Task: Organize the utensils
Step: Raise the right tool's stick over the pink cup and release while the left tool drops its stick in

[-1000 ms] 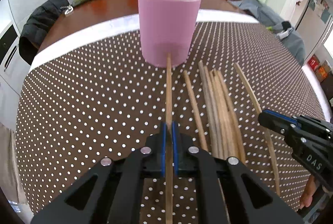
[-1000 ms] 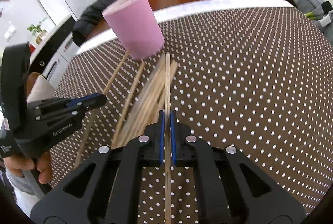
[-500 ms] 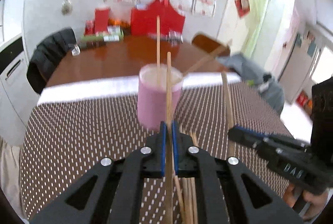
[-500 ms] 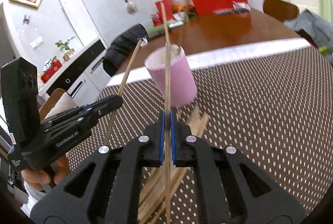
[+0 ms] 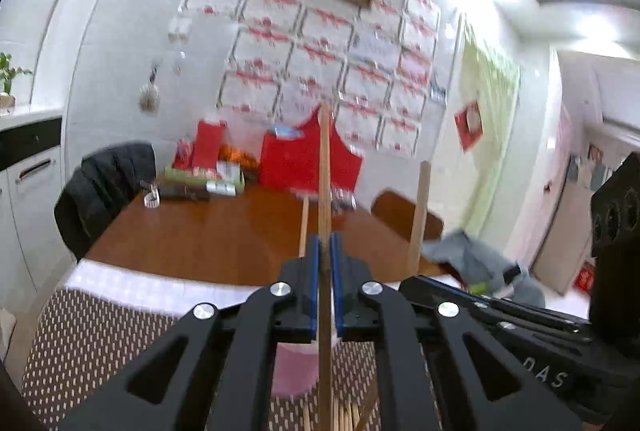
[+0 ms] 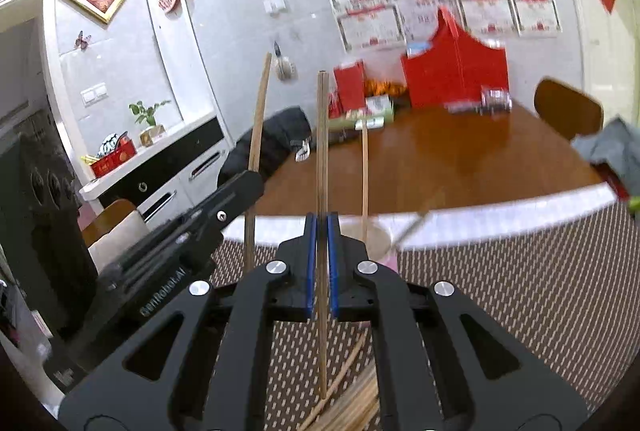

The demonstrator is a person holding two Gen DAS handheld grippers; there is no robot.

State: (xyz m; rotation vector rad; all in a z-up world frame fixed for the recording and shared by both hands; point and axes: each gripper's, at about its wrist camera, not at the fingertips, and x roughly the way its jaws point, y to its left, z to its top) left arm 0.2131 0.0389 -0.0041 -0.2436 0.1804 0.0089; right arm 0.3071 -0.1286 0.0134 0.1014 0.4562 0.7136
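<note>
Above the pink cup (image 5: 294,371), left gripper (image 5: 325,251) and right gripper (image 6: 321,227) each clamp one chopstick (image 5: 325,171); the upright sticks could collide or miss the rim.

The black fingers of the left gripper (image 5: 325,285) hid most of the pink cup (image 5: 294,371). The loose chopsticks (image 6: 352,407) ran off the bottom edge. The papers on the wall (image 5: 320,67) were too blurry to read. Both gripper bodies were cut off below.
</note>
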